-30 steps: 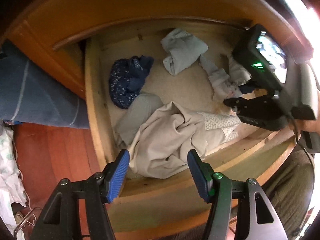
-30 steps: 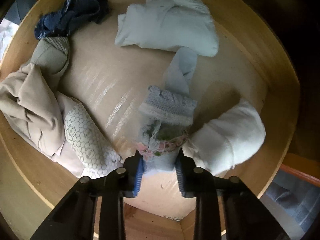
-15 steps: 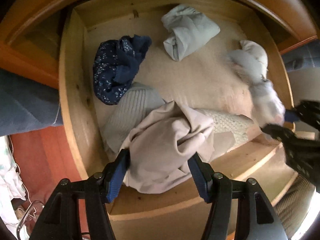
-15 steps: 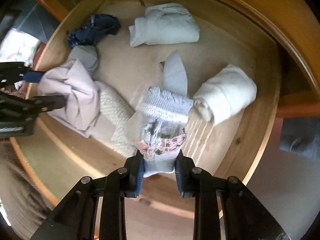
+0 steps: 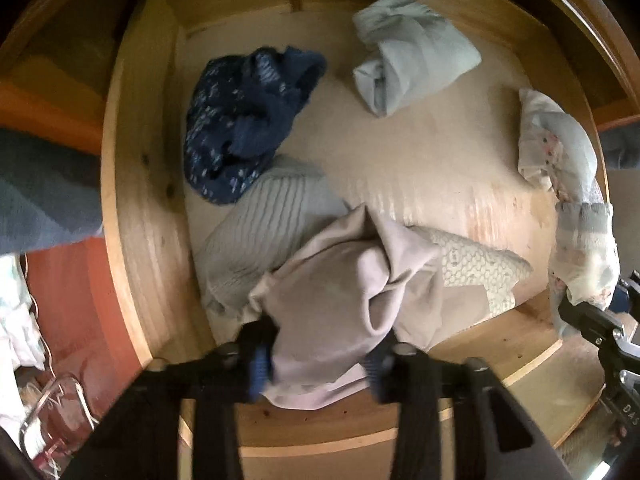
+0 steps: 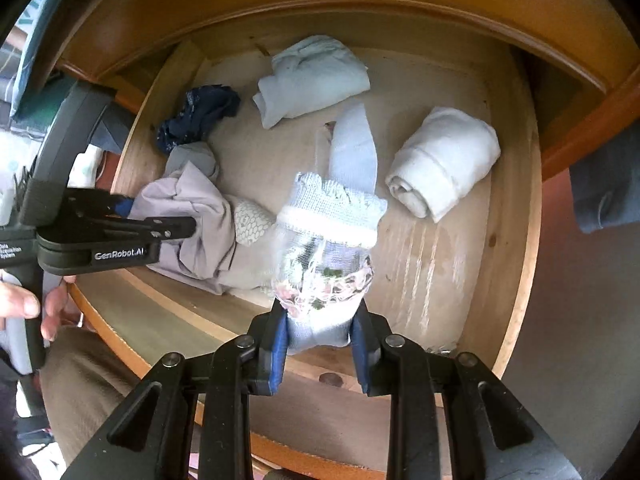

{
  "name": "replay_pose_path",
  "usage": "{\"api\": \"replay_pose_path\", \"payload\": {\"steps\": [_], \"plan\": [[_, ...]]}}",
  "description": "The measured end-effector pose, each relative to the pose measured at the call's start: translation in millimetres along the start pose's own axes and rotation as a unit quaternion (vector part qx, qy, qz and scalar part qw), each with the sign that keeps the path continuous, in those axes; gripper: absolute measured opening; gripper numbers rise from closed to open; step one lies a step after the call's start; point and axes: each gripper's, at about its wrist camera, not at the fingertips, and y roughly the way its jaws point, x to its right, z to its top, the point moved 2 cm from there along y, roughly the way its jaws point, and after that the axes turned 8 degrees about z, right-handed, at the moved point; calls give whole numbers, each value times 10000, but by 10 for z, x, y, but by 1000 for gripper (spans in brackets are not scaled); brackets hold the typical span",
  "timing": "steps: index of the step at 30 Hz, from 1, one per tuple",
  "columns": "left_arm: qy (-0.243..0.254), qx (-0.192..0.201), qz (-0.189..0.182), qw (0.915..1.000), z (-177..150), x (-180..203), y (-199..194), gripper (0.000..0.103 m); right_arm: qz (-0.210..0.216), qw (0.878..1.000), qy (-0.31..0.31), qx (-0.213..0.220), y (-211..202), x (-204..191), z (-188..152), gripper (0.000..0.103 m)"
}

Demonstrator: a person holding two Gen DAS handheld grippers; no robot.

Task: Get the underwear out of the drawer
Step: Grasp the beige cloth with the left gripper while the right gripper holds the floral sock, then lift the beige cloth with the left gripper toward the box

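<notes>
The wooden drawer stands pulled out with several pieces of underwear inside. My left gripper points down at the drawer's front left. Its jaws are closing, and the pads press a crumpled beige piece between them. My right gripper is shut on a pale blue piece with floral lace. That piece hangs above the drawer's front right, its tail trailing toward the floor of the drawer.
Left in the drawer are a navy patterned piece, a folded pale blue one, a grey ribbed one, a white honeycomb one and a white roll. A hand holds the left gripper.
My left gripper dropped onto the beige piece and its jaws narrowed around it. My right gripper rose and drew back toward the drawer's front with the blue floral piece.
</notes>
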Motion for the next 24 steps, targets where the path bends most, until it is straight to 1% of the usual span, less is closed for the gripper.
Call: {"api": "replay_pose_path", "payload": {"steps": [1,2,4,6,9,15,19,24], "plan": [[-30,0,-67,10000,-26,11,-5,19,-39,10000,23,6,-17,4,-18,25],[-78,56,-127,9999,-46,13,-30,17,-50,10000,27,6,49,-9,49,26],[-86,199,-128,9997,-88,29,-92,16,-73,9999,69,57,51,-20,53,26],[-110,332,-210,9992,-138,36,-171,15,-65,9998,109,137,182,-28,105,26],[-181,510,-275,9982,-239,46,-296,15,-104,9995,171,232,138,47,99,26],[-260,1019,-405,9936,-347,53,-742,15,-206,9991,249,279,176,61,107,26],[-289,1331,-464,9896,-417,50,-1060,15,-414,9985,215,294,187,46,88,26],[-300,1610,-439,9855,-478,-16,-1355,15,-593,9968,275,458,113,52,36,26]]}}
